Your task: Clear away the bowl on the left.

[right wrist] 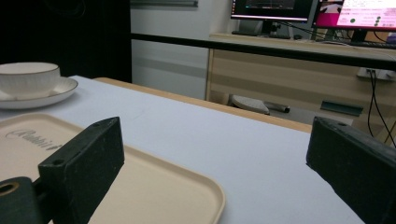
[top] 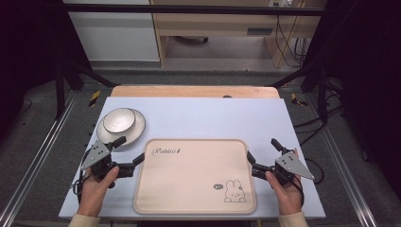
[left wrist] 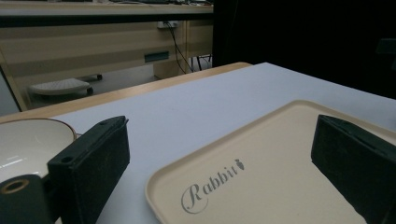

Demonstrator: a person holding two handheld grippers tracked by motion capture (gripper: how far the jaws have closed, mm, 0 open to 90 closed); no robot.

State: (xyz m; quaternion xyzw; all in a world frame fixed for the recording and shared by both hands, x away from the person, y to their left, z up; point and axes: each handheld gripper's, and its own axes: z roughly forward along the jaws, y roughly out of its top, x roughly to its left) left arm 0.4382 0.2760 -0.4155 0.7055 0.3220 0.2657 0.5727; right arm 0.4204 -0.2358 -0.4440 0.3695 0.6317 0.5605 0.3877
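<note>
The high view showed the whole layout: a beige tray (top: 195, 176) lay flat at the near middle of the pale counter (top: 213, 118), with a bowl (top: 119, 120) on a saucer (top: 137, 128) beyond its far left corner. The left hand-held gripper (top: 130, 150) sat just off the tray's left edge, and the right hand-held gripper (top: 263, 150) just off its right edge, each held by a hand (top: 97, 184) coming in from below. Both were released, jaws spread wide and grasping nothing. A rabbit drawing (top: 235, 191) at the tray's near right corner appeared from above. The left gripper view looked along the left hand-held gripper (left wrist: 219, 158) and made the word "Rabbit" (left wrist: 212, 184) on the tray (left wrist: 280, 140) legible; the tray's corner lay between the spread jaws, whether touching them could not be told, and the bowl (left wrist: 32, 144) stood at the far side of one jaw. The right gripper view placed the tray's rim (right wrist: 205, 186) between the jaws of the right hand-held gripper (right wrist: 215, 158), with the bowl (right wrist: 29, 78) and saucer (right wrist: 56, 95) well apart across the counter, and lit monitors (right wrist: 317, 11) on a desk behind.
</note>
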